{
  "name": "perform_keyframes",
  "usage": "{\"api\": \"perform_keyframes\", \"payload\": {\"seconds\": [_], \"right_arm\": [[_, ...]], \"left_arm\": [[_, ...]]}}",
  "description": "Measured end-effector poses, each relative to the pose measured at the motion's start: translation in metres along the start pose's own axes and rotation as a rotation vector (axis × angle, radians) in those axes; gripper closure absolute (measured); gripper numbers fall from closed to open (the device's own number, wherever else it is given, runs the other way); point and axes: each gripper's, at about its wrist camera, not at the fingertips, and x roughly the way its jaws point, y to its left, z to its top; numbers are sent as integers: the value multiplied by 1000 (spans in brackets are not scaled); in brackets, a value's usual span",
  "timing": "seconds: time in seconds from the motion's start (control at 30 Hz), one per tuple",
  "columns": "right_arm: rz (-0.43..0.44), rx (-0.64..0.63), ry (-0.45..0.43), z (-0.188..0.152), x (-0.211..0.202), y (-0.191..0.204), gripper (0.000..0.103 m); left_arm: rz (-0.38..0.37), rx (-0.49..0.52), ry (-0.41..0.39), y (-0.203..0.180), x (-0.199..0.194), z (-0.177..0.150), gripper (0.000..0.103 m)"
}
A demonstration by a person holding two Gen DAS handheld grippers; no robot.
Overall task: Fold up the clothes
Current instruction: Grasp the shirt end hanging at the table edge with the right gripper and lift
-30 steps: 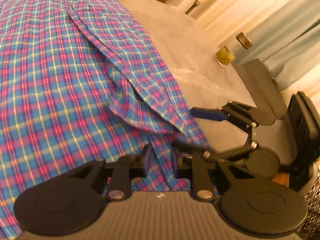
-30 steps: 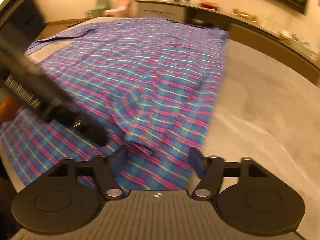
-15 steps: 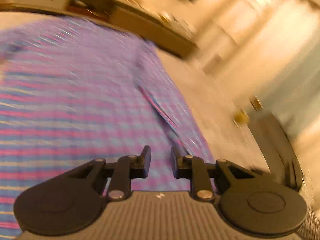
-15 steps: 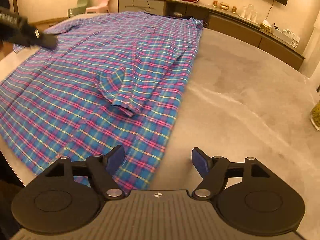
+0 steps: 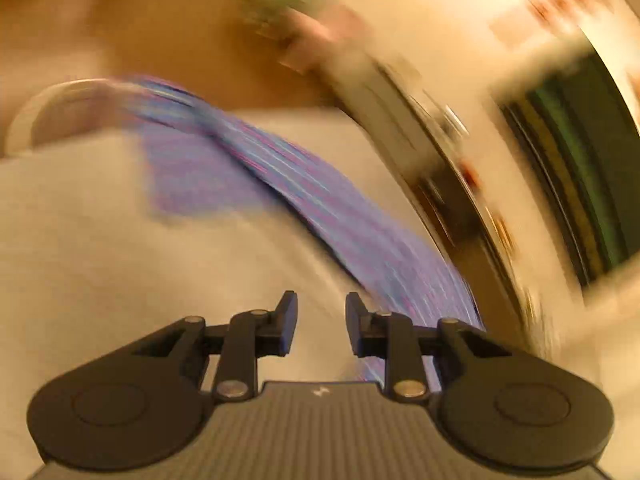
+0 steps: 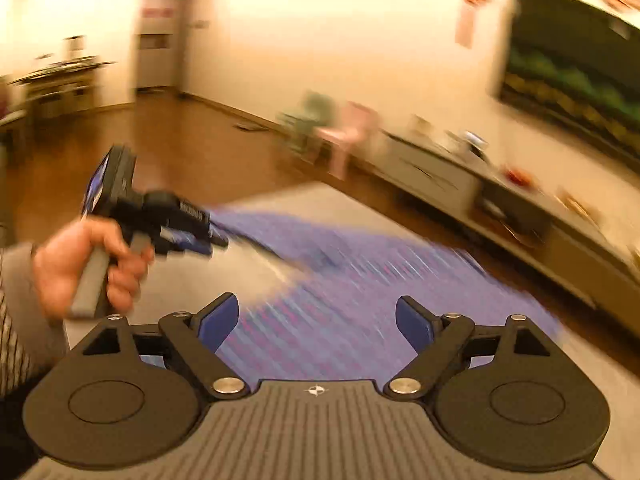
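Note:
A blue and pink plaid shirt (image 6: pixel 360 280) lies spread on the grey table (image 6: pixel 320 200), badly blurred by motion. In the left wrist view the shirt (image 5: pixel 320 200) runs as a band from upper left to lower right. My left gripper (image 5: pixel 321 300) hovers over bare table (image 5: pixel 120 260) beside that band, fingers a narrow gap apart with nothing between them. From the right wrist view, a hand (image 6: pixel 80 264) holds the left gripper (image 6: pixel 214 240) at the shirt's left edge. My right gripper (image 6: pixel 316 312) stands wide open above the shirt, holding nothing.
A low cabinet (image 6: pixel 440 176) with small items runs along the far wall under a dark painting (image 6: pixel 580 92). A pink chair (image 6: pixel 352 136) and a green chair (image 6: pixel 316 116) stand beyond the table. Wooden floor (image 6: pixel 180 152) lies to the left.
Both grippers have swung fast away from the folded sleeve toward the shirt's far left side and tilted up. The left gripper's narrow gap and the right's wide opening are unchanged.

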Motion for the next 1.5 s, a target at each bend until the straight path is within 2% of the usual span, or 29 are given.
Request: {"api": "perform_keyframes", "payload": {"seconds": [0.07,0.1,0.2,0.27,0.37,0.5,0.57,0.63,0.67,0.7,0.8,0.9,1.0,1.13,1.2,1.23,1.33,1.4,1.47,1.5], "right_arm": [[26,-50,-5,31,57,16,16],[66,-50,6,45,90,25,16],[211,-42,61,75,189,55,16],[242,-92,112,84,248,81,16],[253,-172,173,88,323,116,16],[262,-158,241,85,385,129,18],[264,-135,278,85,403,127,38],[276,-101,303,86,410,123,72],[281,-84,315,86,413,121,84],[279,-74,313,87,413,118,97],[251,-50,253,97,395,107,100],[217,62,137,106,350,73,100],[149,243,-5,98,276,10,100],[-71,516,-126,28,152,-92,99],[-204,632,-108,-28,100,-131,99],[-250,681,-68,-57,83,-143,99],[-297,799,52,-128,57,-162,97],[-294,846,87,-152,52,-167,97],[-285,873,82,-154,52,-172,94],[-281,887,80,-156,52,-175,83]], "left_arm": [[16,-135,-27,31,-8,22,76],[24,-202,-40,46,-12,33,76],[-17,-299,-25,68,-14,51,76],[-19,-324,-42,76,-14,62,74],[-57,-337,-15,86,-7,73,68],[-86,-362,37,99,5,74,69],[-78,-368,22,103,5,73,69],[-60,-360,-27,104,-3,75,69],[-69,-352,-37,103,-6,77,69],[-75,-343,-41,101,-7,78,69],[-93,-319,-23,94,-8,76,69],[-124,-284,-8,84,-9,71,69],[-151,-223,9,68,-10,65,68],[-210,-119,103,41,-2,43,68],[-232,-48,170,25,7,27,68],[-243,-11,208,17,11,17,68],[-249,99,297,-3,20,-15,67],[-233,191,328,-11,19,-39,63],[-197,294,323,-12,12,-61,61],[-171,350,312,-10,6,-72,61]]}}
